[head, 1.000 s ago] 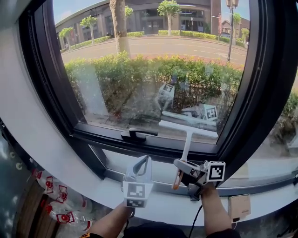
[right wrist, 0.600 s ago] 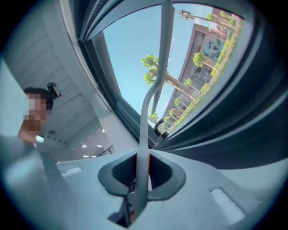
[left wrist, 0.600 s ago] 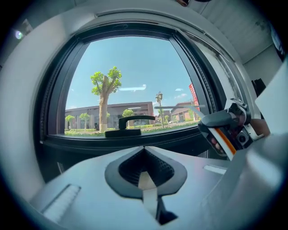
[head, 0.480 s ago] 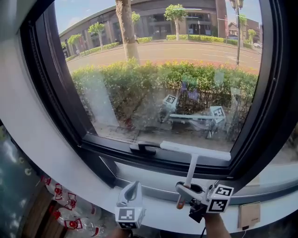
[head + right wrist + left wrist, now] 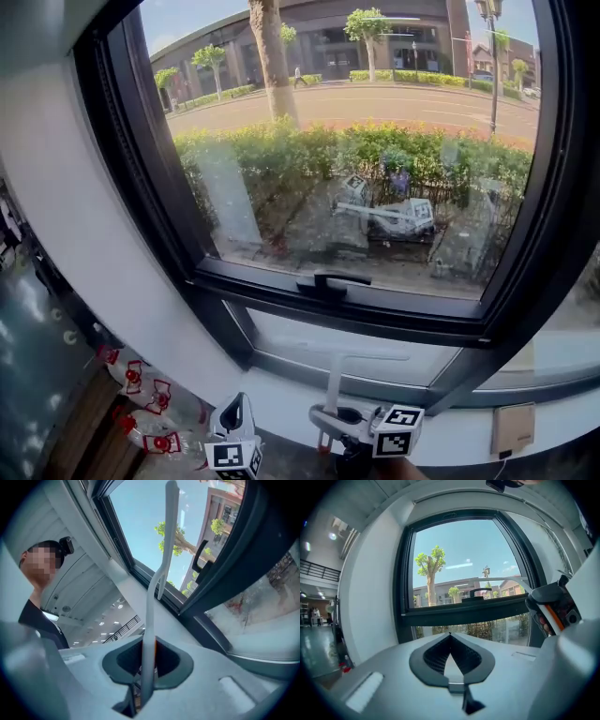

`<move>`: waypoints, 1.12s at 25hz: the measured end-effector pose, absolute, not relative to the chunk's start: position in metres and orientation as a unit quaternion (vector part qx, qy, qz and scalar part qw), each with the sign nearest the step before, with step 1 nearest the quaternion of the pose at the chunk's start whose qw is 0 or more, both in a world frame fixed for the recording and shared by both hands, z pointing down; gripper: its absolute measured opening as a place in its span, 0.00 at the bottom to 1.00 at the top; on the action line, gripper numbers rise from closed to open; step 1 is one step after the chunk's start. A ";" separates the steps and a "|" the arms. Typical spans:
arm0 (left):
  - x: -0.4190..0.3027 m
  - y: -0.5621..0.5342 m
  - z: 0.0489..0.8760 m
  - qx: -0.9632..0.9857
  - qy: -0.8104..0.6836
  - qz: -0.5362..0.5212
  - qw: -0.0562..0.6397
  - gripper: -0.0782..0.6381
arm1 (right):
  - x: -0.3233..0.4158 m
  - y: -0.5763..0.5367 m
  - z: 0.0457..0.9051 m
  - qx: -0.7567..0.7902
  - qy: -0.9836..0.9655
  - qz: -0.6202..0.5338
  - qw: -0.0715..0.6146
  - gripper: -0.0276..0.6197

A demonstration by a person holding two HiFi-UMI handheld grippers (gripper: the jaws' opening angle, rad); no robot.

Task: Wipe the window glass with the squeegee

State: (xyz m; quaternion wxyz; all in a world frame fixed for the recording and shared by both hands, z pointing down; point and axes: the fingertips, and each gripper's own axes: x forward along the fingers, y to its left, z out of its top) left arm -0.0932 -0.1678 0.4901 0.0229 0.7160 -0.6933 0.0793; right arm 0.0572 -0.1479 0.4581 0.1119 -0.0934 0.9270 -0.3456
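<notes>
The window glass (image 5: pixel 375 178) fills the head view inside a dark frame (image 5: pixel 375 314). My right gripper (image 5: pixel 330 427) is low at the bottom centre, shut on the white handle of the squeegee (image 5: pixel 332 384). The handle stands up and its blade (image 5: pixel 367 355) lies level in front of the small lower pane (image 5: pixel 281 333), below the main glass. In the right gripper view the squeegee handle (image 5: pixel 151 616) rises from between the jaws. My left gripper (image 5: pixel 233 417) hangs to the left of the right one, shut with nothing in it. Its tips (image 5: pixel 450 635) meet, pointing at the window.
A black window handle (image 5: pixel 328 279) sits on the frame's lower rail. The white sill (image 5: pixel 281 398) runs under the lower panes. Bottles with red labels (image 5: pixel 141 412) lie at lower left. A beige wall box (image 5: pixel 512 427) is at lower right. A person's head (image 5: pixel 44 559) shows in the right gripper view.
The squeegee has come down from the bottom of the main glass to the lower pane. Both grippers have sunk toward the bottom of the head view, which has tilted up.
</notes>
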 end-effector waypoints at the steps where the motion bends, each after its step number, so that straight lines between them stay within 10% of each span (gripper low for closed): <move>1: -0.104 -0.151 0.493 0.714 -0.695 0.081 0.023 0.13 | 0.044 -0.136 0.464 -0.091 0.928 -0.347 0.105 0.09; 14: -0.303 0.148 0.633 0.668 -0.720 0.124 0.145 0.13 | -0.132 0.080 0.541 -0.140 0.875 -0.452 0.105 0.09; 28: -0.242 0.227 0.616 0.694 -0.701 0.078 0.142 0.13 | -0.085 0.211 0.576 -0.174 0.863 -0.474 0.022 0.09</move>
